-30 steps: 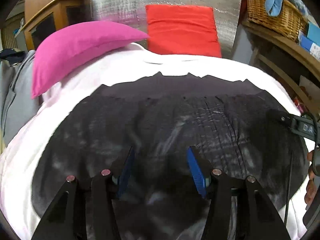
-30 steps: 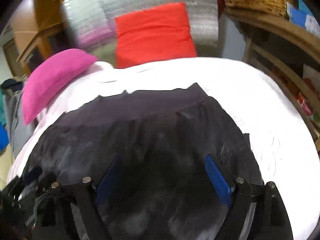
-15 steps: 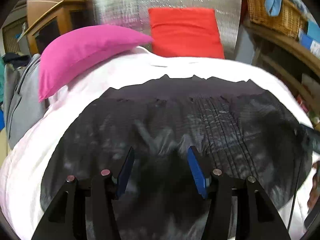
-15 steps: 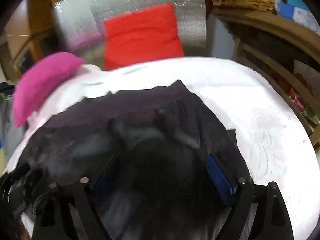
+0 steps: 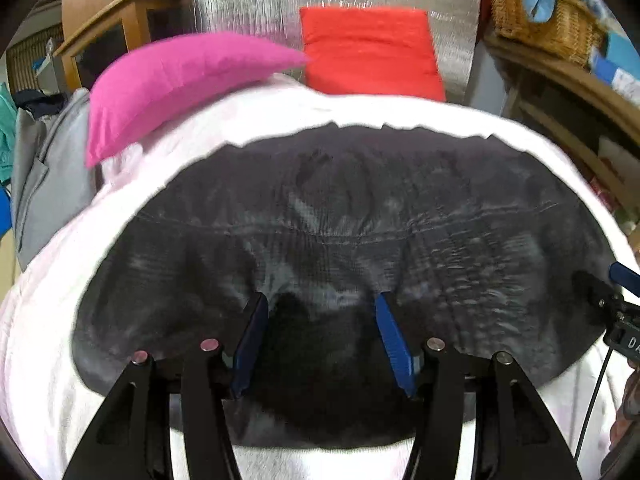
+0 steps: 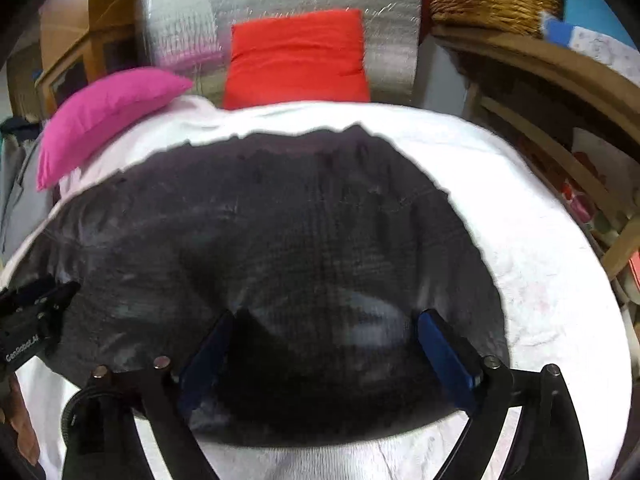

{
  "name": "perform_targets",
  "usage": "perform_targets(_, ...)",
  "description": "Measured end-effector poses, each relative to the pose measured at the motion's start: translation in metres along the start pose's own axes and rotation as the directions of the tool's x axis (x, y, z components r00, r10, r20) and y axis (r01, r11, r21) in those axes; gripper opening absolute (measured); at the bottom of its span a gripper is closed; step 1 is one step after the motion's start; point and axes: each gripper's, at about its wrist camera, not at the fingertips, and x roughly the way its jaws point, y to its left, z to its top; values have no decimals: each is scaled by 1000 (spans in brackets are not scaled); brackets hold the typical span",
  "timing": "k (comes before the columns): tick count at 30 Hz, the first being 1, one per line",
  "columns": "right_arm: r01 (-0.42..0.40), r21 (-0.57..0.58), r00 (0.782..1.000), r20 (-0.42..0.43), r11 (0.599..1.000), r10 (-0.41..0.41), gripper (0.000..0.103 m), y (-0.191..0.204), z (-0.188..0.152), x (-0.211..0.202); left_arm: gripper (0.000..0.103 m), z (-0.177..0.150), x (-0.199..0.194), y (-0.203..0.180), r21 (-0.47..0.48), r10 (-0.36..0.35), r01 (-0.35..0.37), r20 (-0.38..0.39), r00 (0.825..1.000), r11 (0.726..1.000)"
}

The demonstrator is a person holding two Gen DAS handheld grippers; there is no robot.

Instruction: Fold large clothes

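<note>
With the left gripper (image 5: 318,316) parted and the right gripper (image 6: 324,334) just widened, both empty above the dark garment (image 5: 340,220), its 6 o'clock hem is best pinched evenly at both sides.

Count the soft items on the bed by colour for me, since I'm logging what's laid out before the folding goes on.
Pink: 1, the pink pillow
Red: 1, the red cushion
Dark grey: 1, the dark garment spread flat on the white bedcover
Total: 3
</note>
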Motion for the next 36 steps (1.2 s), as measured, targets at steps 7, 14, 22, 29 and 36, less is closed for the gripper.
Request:
perform_targets(7,-21,55,997,-67,998,24,101,-21,-23,16,59,-23,11,10,3,-23,23,-34,999,1000)
perform_targets(14,-65,109,992,-99,992,76,101,-39,-18,20,59,-18,12,22,-30,-55,54,-37,998,998)
perform_targets(22,-154,189,986,-34,970,163,101,-75,11,-9,59,8,-14,68,-98,-93,96,35,995,990)
perform_targets(29,-241,383,944,-121,892,307,100,-140,39,37,65,38,28,192,-375,-188,161,-37,981,913)
perform_targets(36,-357,513,865,-134,781,484,100,-157,46,87,65,41,94,261,-641,-503,350,-67,862,683)
